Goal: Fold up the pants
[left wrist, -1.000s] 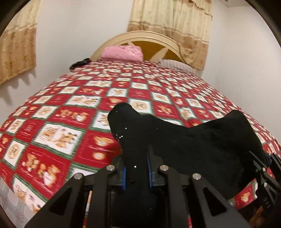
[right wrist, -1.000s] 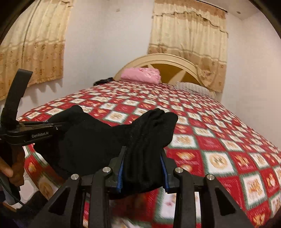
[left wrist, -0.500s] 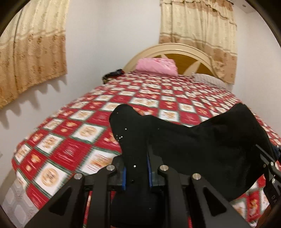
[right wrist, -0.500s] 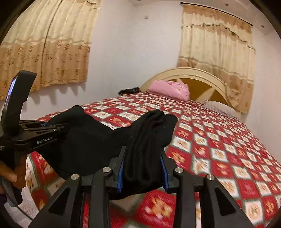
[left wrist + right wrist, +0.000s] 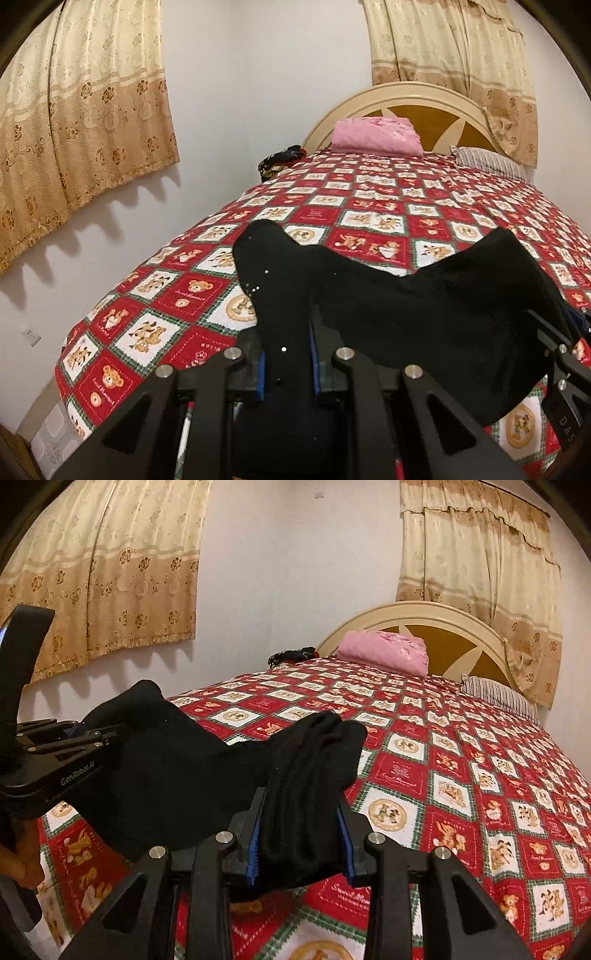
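The black pants [image 5: 424, 317] hang stretched between my two grippers, above the near end of the bed. My left gripper [image 5: 286, 363] is shut on one bunched corner of the pants. My right gripper [image 5: 301, 843] is shut on the other bunched corner [image 5: 314, 775]. In the right wrist view the left gripper [image 5: 70, 733] shows at the far left, holding the cloth. In the left wrist view the right gripper body [image 5: 561, 354] shows at the right edge. The lower part of the pants hangs out of sight.
The bed [image 5: 388, 206] has a red, white and green teddy-bear quilt. A pink pillow [image 5: 376, 136], a striped pillow [image 5: 487, 162] and a dark bundle [image 5: 280, 160] lie by the cream headboard [image 5: 417, 614]. A wall with curtains [image 5: 81, 122] runs along the left.
Both grippers have risen and tilted up with the pants still held between them; more of the wall and curtains shows and the bed sits lower in both views.
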The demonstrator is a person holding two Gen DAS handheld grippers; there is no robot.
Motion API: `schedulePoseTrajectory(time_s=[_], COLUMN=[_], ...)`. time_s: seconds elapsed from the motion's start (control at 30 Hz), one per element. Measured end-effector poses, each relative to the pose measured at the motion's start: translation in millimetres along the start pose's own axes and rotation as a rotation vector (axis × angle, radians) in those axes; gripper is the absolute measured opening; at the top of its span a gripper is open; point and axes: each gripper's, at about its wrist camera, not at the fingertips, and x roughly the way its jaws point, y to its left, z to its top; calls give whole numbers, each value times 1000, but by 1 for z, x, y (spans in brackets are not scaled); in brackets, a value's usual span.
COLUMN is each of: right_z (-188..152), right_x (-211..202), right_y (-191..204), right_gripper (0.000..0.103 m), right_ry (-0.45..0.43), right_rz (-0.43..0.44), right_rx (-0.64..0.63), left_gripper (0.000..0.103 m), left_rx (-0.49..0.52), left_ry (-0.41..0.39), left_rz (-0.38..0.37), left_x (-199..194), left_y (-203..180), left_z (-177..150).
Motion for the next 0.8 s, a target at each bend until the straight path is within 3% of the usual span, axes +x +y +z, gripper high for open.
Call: schedulePoseTrajectory(time_s=[0.3, 0.6, 0.73, 0.8], right_z=[11, -6, -10, -11], right_x=[31, 74, 87, 91], right_y=[7, -1, -4, -8], right_gripper=[35, 35, 35, 35], right_ry=[20, 172, 255, 290], right_rz=[-7, 2, 4, 16], right_rx=[-14, 24, 10, 16], left_gripper=[18, 19, 31, 43], left_rx=[9, 30, 0, -32], left_ry=[3, 133, 219, 254], left_rz=[52, 66, 59, 38], left_x=[23, 60, 71, 74], left_y=[-2, 1, 9, 16], left_z=[7, -8, -15, -18])
